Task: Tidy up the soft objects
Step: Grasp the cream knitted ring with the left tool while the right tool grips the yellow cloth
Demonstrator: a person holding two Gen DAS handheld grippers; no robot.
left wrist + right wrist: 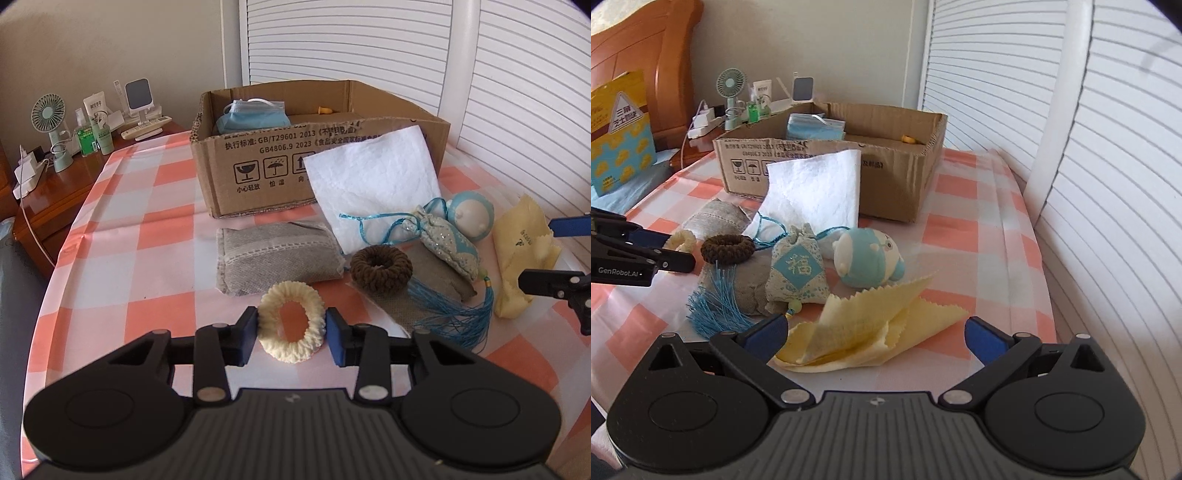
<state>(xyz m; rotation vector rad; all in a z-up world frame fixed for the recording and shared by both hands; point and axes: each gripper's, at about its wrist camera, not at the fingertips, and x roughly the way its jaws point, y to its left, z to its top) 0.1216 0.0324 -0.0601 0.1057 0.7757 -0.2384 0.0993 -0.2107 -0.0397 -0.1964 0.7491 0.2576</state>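
Note:
My left gripper (291,332) is shut on a cream knitted scrunchie (291,350), its blue pads squeezing both sides just above the checked tablecloth (147,229). My right gripper (877,338) stands open, with a crumpled yellow cloth (864,332) lying between its fingers, untouched. Behind lie a brown scrunchie (380,269), a blue tasselled sachet (447,243), a blue-and-white plush (471,218), a grey pouch (277,251) and a white cloth (373,184) leaning on the cardboard box (258,162). Blue face masks (251,116) lie inside the box.
A wooden nightstand (55,199) at the left carries a small fan (48,114), bottles and chargers. White louvred doors (1108,184) stand close along the right side of the table. A yellow-and-blue package (620,136) leans at the far left.

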